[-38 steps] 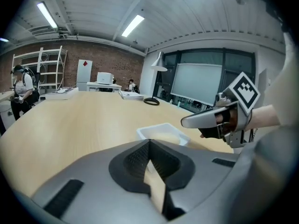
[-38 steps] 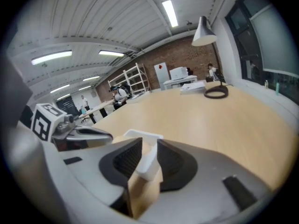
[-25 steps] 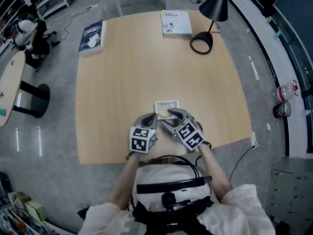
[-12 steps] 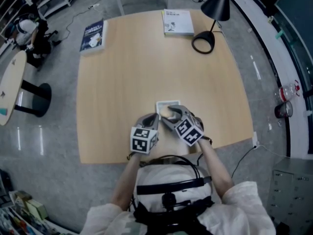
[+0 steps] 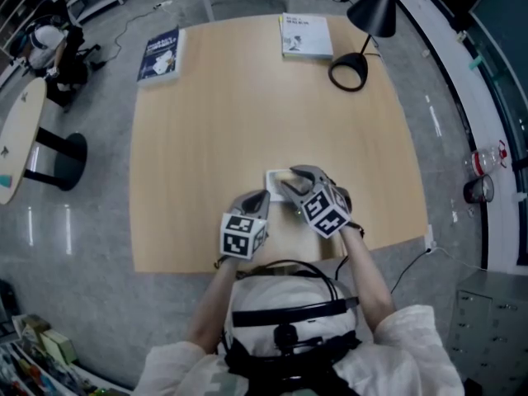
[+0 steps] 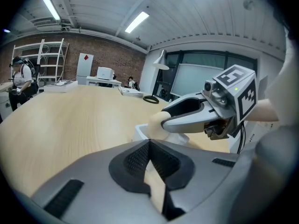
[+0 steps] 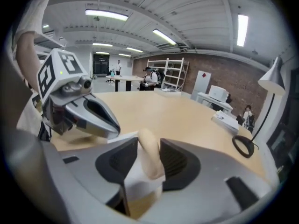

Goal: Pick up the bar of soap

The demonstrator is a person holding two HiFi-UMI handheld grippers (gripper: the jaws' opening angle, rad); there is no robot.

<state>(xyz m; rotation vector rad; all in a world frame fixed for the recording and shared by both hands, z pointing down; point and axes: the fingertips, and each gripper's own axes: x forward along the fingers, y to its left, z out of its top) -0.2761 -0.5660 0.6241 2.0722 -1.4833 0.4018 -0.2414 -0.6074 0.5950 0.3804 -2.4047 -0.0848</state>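
The pale beige bar of soap [image 7: 148, 157] stands on edge between the pads of my right gripper [image 7: 148, 144], whose jaws are closing and touch it on both sides. Below it sits the white soap dish [image 7: 136, 183]. In the left gripper view the soap [image 6: 158, 122] shows at the right gripper's tips, just over the dish [image 6: 139, 132]. In the head view the right gripper [image 5: 290, 180] covers the dish [image 5: 275, 176]. My left gripper [image 5: 256, 198] hovers close on the left, shut and holding nothing, its pads [image 6: 140, 158] meeting at the tip.
The wooden table [image 5: 214, 122] holds a black desk lamp [image 5: 351, 71] at the far right, a white book [image 5: 307, 36] beside it and a blue book [image 5: 161, 54] at the far left corner. The near table edge lies just behind both grippers.
The right gripper has shifted slightly forward over the dish and its jaws have narrowed onto the soap. The left gripper has barely moved.
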